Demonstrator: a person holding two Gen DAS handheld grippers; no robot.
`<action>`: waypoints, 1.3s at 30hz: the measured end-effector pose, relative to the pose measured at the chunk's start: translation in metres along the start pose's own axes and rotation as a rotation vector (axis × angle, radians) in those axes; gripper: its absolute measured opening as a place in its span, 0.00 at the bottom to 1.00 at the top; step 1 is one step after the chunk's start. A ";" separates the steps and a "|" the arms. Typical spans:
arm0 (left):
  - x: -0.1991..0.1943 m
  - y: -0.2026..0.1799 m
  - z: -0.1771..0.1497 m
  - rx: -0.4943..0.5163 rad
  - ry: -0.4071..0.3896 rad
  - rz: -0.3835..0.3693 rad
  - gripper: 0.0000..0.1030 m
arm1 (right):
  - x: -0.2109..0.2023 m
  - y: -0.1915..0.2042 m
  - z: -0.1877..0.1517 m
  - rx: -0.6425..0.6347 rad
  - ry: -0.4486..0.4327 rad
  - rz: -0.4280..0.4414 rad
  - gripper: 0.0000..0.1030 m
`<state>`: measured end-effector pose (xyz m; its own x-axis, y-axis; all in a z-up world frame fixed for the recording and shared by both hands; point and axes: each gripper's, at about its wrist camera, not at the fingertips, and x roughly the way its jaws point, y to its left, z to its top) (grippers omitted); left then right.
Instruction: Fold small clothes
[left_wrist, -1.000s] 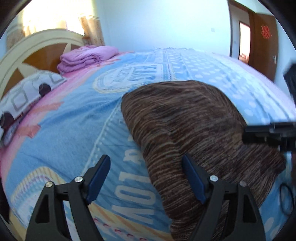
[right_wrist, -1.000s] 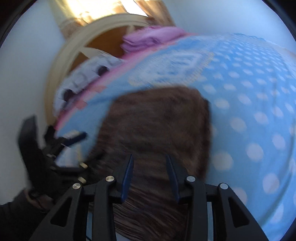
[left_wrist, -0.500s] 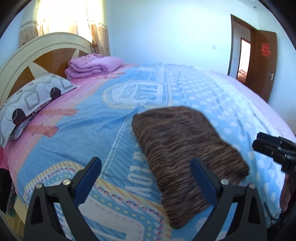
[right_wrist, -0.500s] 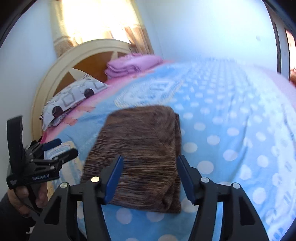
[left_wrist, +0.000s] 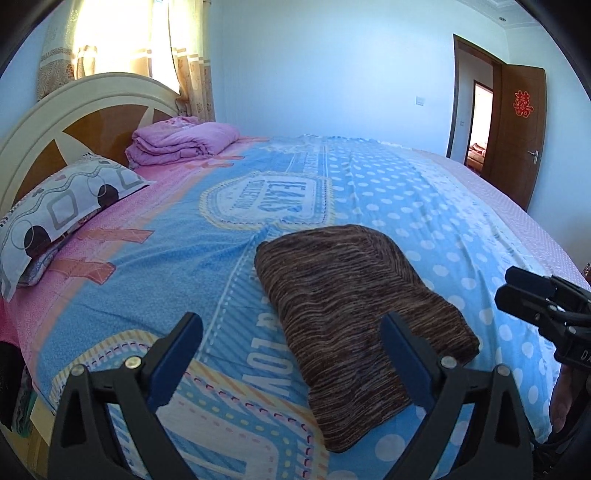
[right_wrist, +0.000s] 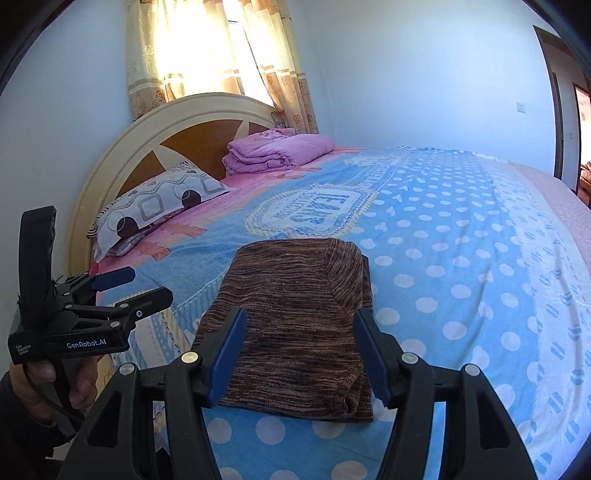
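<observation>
**One Folded Garment on the Bed, Both Grippers Clear of It**

One brown striped knit garment lies on the blue polka-dot bedspread as a compact, roughly rectangular bundle with doubled layers visible along its edges. It sits near the bed edge closest to the person, well apart from the headboard.

**Step in hand.** The fold appears complete, or at its last check. The left gripper hangs above the bedspread with its jaws spread wide and nothing between them. The right gripper has its jaws partly apart and grips nothing; the garment shows beyond the gap, untouched.

**Next move.** In judgement, either the bundle is to be squared up or a further garment fetched. No unfolded small clothes are in view.

**Surroundings, relative to the garment.**
- A patterned pillow lies toward the headboard, well apart.
- A folded pink quilt rests against the headboard, farther still.
- An open wooden door stands beyond the far side of the bed.

**Obstructions.** Nothing lies on or beside the garment. The soft knit may slump if lifted by one edge.
</observation>
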<state>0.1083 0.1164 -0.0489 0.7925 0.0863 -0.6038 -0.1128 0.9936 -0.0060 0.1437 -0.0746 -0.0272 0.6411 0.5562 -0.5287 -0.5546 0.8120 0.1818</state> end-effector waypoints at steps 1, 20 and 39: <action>0.001 0.000 0.000 -0.002 0.003 -0.001 0.96 | -0.001 0.001 0.000 0.000 0.001 0.000 0.60; 0.003 -0.001 -0.003 0.004 0.010 0.000 0.96 | -0.004 0.002 -0.005 0.005 -0.006 -0.010 0.60; 0.002 0.004 -0.001 -0.010 0.013 0.005 0.99 | -0.015 0.006 -0.002 0.006 -0.045 -0.011 0.60</action>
<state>0.1088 0.1204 -0.0505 0.7841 0.0904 -0.6140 -0.1229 0.9924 -0.0108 0.1298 -0.0780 -0.0202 0.6705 0.5548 -0.4926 -0.5445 0.8189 0.1812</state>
